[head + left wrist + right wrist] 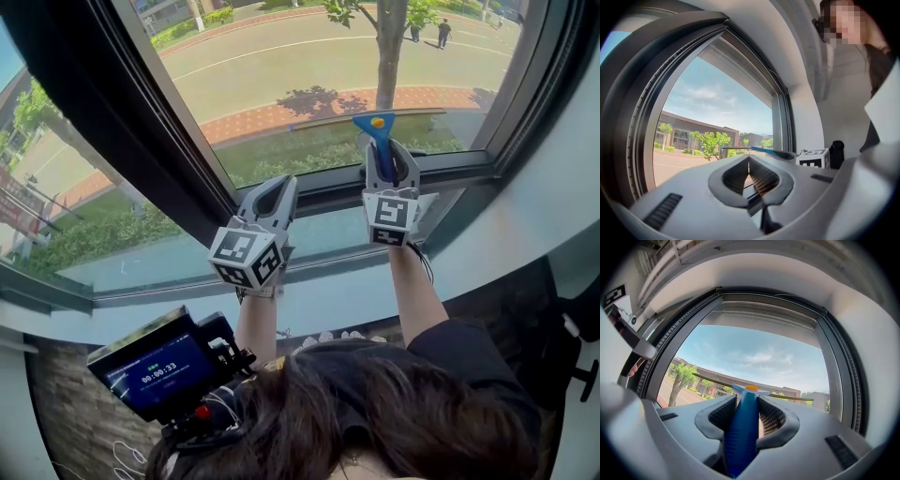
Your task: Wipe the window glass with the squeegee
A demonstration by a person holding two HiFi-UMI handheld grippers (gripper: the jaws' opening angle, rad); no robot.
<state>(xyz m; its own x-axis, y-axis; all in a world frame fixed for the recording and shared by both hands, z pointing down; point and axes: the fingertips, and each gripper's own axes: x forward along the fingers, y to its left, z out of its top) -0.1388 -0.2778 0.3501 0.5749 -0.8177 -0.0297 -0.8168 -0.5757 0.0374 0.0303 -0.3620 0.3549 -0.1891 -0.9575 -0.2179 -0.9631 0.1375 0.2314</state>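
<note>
Against the lower part of the window glass (300,66), the squeegee (379,126) is held upright, its blue handle clamped between the jaws of the right gripper (387,150). The blade is stretched level across the pane just above the bottom window frame (328,194); contact with the glass cannot be confirmed. In the right gripper view the handle is seen pinched between the ribbed pads, with the blade ahead. The left gripper (277,185) is positioned beside it, lower and to the left, over the frame. Its tips are closed together with nothing between them. A small screen (157,372) is seen at lower left.
</note>
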